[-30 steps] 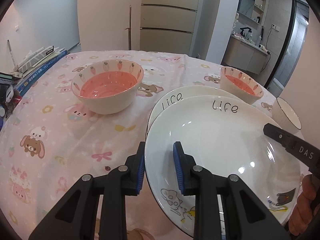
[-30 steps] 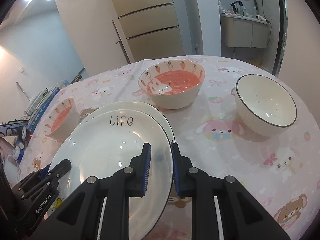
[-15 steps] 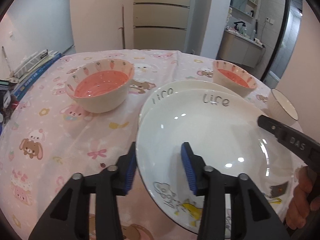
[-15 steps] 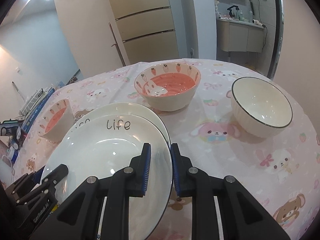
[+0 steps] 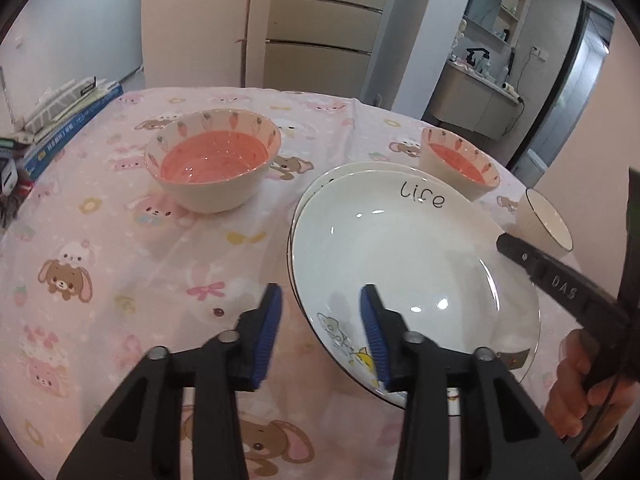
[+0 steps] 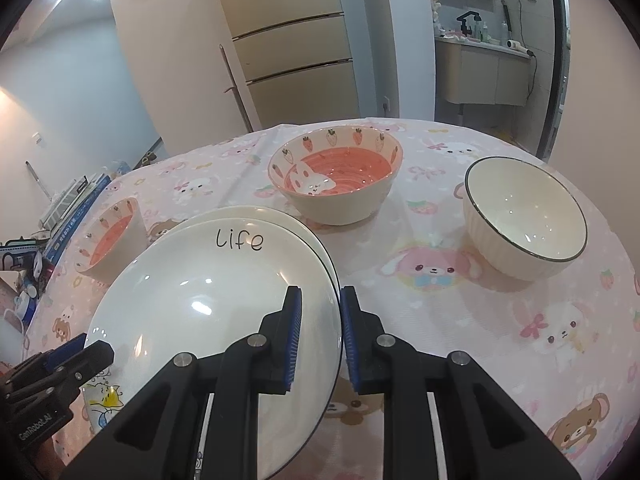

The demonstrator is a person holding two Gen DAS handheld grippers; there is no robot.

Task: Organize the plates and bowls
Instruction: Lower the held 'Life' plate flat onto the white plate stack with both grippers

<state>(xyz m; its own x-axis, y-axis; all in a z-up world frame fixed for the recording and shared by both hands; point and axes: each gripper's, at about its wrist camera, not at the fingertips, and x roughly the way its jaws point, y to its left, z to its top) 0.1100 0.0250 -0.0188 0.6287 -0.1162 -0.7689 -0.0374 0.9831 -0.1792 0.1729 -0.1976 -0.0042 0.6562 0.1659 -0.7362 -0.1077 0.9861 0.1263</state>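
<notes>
Between right claw [image 6: 320, 332] pads, plate [image 6: 208, 304] rim

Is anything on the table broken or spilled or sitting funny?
Nothing looks broken or spilled. The top plate sits a bit off-centre on the plate under it, whose far rim peeks out. The three bowls stand upright on the cloth.

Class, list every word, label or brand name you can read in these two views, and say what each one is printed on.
"life": handwritten in black on the upper white ceramic plate.
"DAS": on the black right gripper.
"GenRobot.AI": on the black left gripper.
Stacked books' spine text: too blurred to read.
</notes>
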